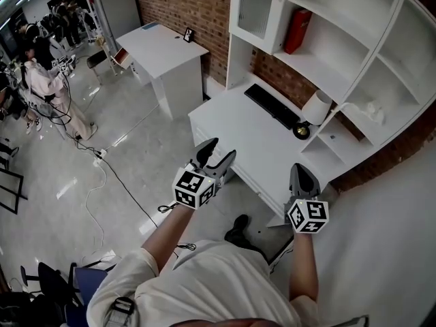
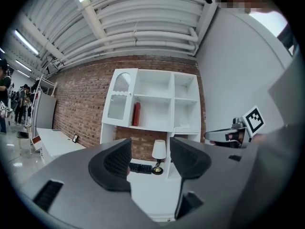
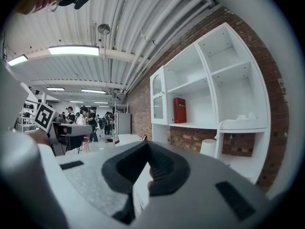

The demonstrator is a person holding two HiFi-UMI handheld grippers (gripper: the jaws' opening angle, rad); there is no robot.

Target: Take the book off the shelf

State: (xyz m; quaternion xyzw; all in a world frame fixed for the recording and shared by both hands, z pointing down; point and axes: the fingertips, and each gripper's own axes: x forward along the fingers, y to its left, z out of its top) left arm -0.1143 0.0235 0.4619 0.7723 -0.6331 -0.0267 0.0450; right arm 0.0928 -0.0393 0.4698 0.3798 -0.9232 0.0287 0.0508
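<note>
Standing before the white desk, you hold both grippers low, short of its near edge. Left gripper: jaws spread wide, nothing between them. Past it, a black keyboard lies on the desk. Red book: upright on an upper shelf of the white shelf unit, just right of the glass-door compartment, well apart from both grippers. A white lamp sits on the desk below the book. Right gripper: jaws closed tip to tip, holding nothing.

Red book upright on white shelf
</note>
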